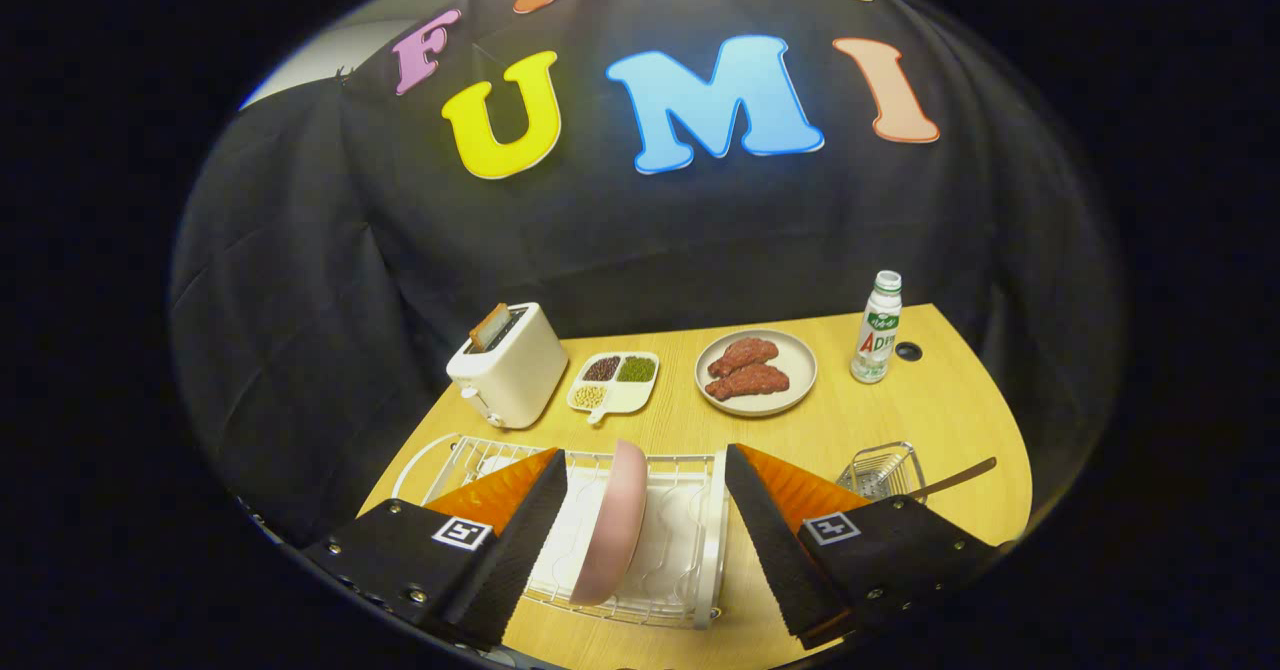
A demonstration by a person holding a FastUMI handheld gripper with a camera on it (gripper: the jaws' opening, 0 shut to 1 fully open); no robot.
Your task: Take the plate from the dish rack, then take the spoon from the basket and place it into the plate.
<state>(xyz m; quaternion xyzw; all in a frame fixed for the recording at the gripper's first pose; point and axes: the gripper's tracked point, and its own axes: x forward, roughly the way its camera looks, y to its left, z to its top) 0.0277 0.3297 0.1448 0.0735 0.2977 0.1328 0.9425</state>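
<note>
A pink plate (pixel 612 525) stands on edge in the white wire dish rack (pixel 690 540) near the table's front. My gripper (pixel 645 465) is open and hovers above the rack, and the plate sits in the gap between the two fingers without touching either. To the right of the rack stands a small wire basket (pixel 880 470). A dark-handled spoon (pixel 955 478) lies in it, its handle sticking out to the right.
Beyond the rack stand a white toaster (pixel 510 365), a divided dish of beans (pixel 613 382), a grey plate with two pieces of meat (pixel 756 372) and a white bottle (pixel 878 328). The wooden table (pixel 960 420) ends at the black cloth wall.
</note>
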